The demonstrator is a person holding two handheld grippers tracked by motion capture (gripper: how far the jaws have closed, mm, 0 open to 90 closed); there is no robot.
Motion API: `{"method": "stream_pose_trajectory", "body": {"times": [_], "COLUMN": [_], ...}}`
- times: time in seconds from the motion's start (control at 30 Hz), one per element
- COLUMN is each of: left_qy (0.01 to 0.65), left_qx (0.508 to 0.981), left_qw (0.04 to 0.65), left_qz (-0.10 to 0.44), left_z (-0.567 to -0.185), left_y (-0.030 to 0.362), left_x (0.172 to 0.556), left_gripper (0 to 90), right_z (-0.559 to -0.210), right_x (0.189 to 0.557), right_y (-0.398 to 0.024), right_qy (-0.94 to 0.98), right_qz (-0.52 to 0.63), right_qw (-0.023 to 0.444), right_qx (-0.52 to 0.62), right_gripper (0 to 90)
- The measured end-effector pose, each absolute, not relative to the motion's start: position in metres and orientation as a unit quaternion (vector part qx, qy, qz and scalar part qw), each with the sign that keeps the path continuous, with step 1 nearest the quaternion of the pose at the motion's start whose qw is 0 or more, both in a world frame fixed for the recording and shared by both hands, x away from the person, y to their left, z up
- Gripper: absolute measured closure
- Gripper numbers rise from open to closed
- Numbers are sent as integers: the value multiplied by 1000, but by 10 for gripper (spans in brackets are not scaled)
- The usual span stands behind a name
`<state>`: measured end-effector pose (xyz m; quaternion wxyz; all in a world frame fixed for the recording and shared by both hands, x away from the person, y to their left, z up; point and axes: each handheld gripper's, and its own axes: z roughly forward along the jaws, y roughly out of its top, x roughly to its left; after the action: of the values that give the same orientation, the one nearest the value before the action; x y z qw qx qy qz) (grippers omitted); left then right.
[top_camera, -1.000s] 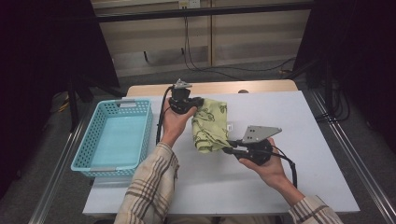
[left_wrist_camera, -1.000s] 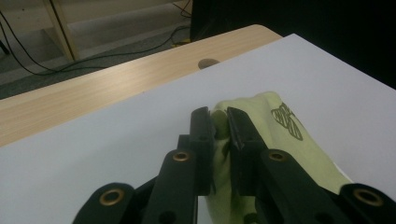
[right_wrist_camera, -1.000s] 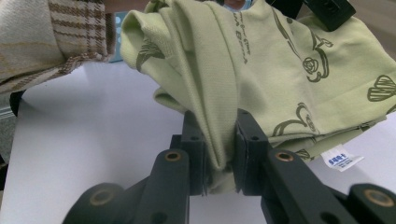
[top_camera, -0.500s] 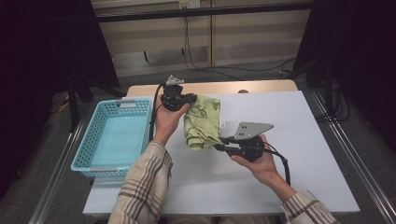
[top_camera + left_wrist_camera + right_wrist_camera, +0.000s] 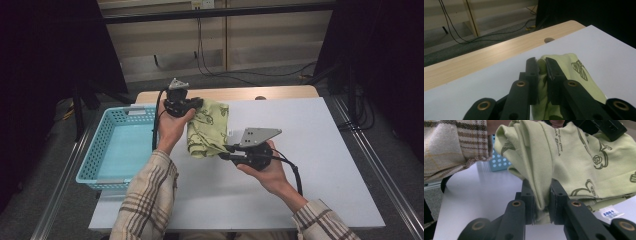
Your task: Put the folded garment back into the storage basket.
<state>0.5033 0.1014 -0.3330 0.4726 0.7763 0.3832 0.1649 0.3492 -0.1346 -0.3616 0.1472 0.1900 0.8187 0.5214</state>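
Note:
A light green cloth with dark printed patterns hangs folded between my two grippers, lifted off the white table. My left gripper holds its far upper edge, jaws shut on the cloth as the left gripper view shows. My right gripper grips the near lower edge; in the right gripper view a fold of the cloth is pinched between its jaws. A small white label hangs from the cloth's lower hem.
A light blue plastic basket stands at the table's left edge, its perforated wall visible behind the cloth. A wooden strip runs along the table's far edge. Bare white table lies right of the hands.
Both grippers have carried the cloth to the left, toward the basket, and slightly up. The cloth stays gripped at both ends.

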Motion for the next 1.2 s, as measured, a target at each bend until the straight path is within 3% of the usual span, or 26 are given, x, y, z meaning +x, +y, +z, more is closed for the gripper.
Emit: {"method": "stream_pose_trajectory", "body": {"times": [1.2], "left_qy": [413], "left_qx": [753], "left_qw": [472], "left_qz": [196], "left_z": [-312], "left_y": [167], "left_x": [502], "left_gripper": [818], "right_z": [-347], "right_x": [366], "right_y": [-67], "right_qy": [817], "right_qz": [538], "right_qw": [129], "right_qx": [163], "right_gripper": [766]}}
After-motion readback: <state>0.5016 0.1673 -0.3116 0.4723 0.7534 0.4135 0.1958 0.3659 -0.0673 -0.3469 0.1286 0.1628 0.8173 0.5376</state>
